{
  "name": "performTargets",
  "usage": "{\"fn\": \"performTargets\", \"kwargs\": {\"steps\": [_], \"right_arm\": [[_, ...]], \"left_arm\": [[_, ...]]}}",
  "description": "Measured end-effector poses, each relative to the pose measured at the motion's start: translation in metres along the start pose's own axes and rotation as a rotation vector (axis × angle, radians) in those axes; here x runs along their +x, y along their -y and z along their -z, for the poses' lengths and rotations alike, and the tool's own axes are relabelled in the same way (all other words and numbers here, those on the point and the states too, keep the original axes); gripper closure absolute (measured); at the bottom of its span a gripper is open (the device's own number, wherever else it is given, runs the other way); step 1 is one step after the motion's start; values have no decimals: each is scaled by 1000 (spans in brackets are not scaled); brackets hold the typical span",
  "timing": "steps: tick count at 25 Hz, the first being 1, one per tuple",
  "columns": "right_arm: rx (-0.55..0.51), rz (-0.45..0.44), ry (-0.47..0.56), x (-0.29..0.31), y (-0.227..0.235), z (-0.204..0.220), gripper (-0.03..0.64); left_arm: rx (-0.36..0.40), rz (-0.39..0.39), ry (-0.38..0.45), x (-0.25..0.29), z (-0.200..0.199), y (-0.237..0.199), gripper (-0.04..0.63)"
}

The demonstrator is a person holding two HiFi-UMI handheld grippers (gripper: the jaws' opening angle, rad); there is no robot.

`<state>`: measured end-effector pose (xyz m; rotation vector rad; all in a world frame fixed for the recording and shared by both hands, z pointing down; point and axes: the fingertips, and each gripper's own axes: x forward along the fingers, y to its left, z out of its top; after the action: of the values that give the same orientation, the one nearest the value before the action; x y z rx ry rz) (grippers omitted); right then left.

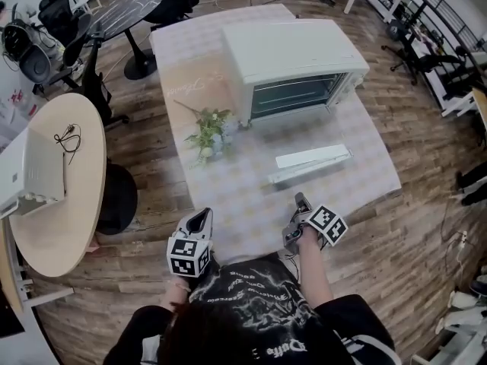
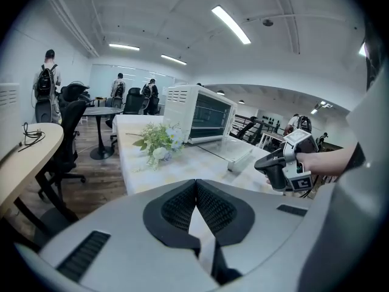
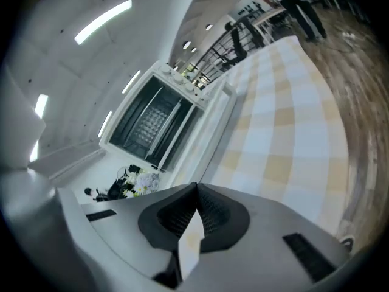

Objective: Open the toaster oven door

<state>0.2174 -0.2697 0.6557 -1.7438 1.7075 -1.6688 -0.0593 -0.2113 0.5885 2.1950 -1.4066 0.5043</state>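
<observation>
Bright, even light from ceiling strip lamps. Shadows soft. Top of toaster oven slightly washed out. Both gripper views: heavy fisheye bending, black corners, near foreground soft.

White toaster oven stands upright, its glass door dropped flat open in front

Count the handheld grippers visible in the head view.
2. The left gripper is at lower left and the right gripper at lower right, both over the near edge of the table, jaws shut and empty. Neither is hidden.
</observation>
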Motion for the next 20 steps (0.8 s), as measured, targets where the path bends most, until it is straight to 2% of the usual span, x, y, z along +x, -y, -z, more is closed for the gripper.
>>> {"fn": "performTargets", "kwargs": {"steps": [11, 15, 17, 20], "right_arm": [[-616, 9, 113, -68, -42, 30, 609], [-836, 11, 86, -83, -52, 55, 608], [-915, 24, 76, -90, -54, 68, 608], [-976, 39, 96, -100, -61, 80, 609]], "left_arm": [[106, 192, 2, -11, 4, 53, 575], [139, 260, -11, -11, 13, 73, 575], [149, 290, -24, -11, 20, 82, 575], [169, 328, -37, -12, 28, 91, 575]]}}
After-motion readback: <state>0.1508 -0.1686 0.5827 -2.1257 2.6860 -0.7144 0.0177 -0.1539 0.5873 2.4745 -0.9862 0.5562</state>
